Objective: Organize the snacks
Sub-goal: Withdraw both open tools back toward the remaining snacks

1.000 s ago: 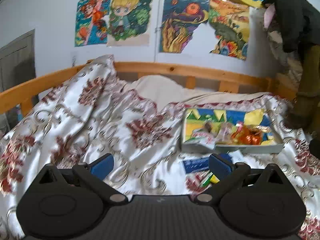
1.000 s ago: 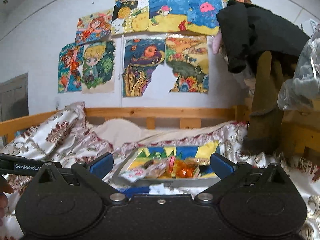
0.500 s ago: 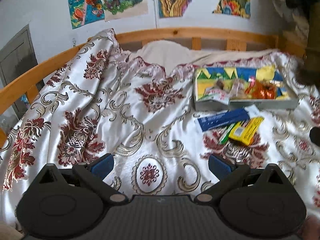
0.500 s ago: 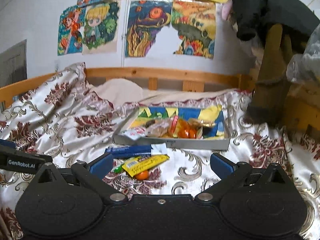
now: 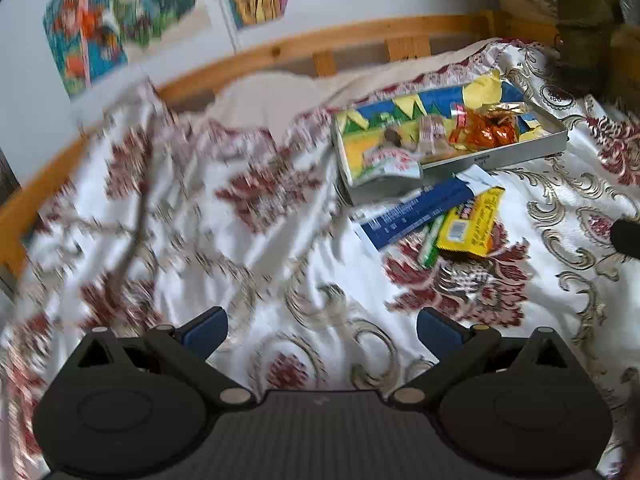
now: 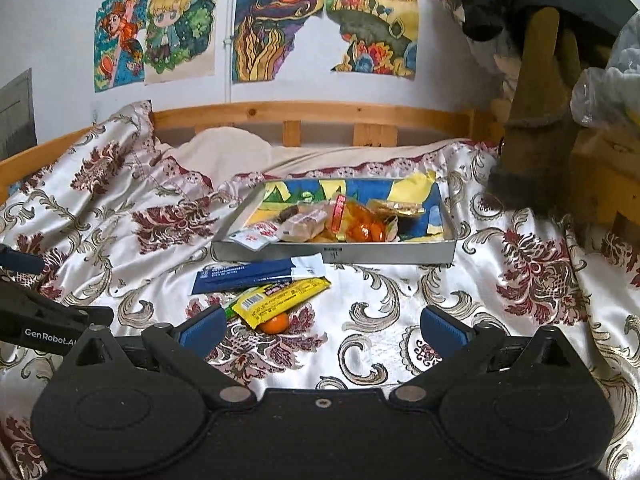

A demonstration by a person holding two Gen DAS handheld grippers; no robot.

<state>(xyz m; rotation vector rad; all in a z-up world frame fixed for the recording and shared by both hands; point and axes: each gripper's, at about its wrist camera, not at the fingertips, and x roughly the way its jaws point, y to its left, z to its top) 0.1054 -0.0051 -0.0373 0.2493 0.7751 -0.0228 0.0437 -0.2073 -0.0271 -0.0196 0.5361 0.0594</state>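
A shallow grey tray (image 6: 392, 253) (image 5: 516, 154) lies on the patterned bedspread and holds several wrapped snacks, among them an orange packet (image 6: 362, 224) (image 5: 482, 134). In front of it lie a long blue packet (image 6: 256, 274) (image 5: 416, 210), a yellow packet (image 6: 280, 298) (image 5: 472, 222), a green stick (image 5: 432, 242) and a small orange sweet (image 6: 275, 323). My right gripper (image 6: 322, 330) stands open just short of these loose snacks, holding nothing. My left gripper (image 5: 322, 330) is open and empty over bare bedspread, left of and nearer than the snacks. The left view is blurred.
A wooden bed rail (image 6: 312, 114) runs along the back under drawings taped to the wall. Hanging dark clothing and a brown garment (image 6: 540, 112) crowd the right side. The left gripper's body (image 6: 44, 316) shows at the right view's left edge. Rumpled bedspread folds (image 6: 104, 184) rise at left.
Both grippers have tilted down and moved nearer the bed. The loose snacks in front of the tray have come into fuller view. Both grippers stay open.
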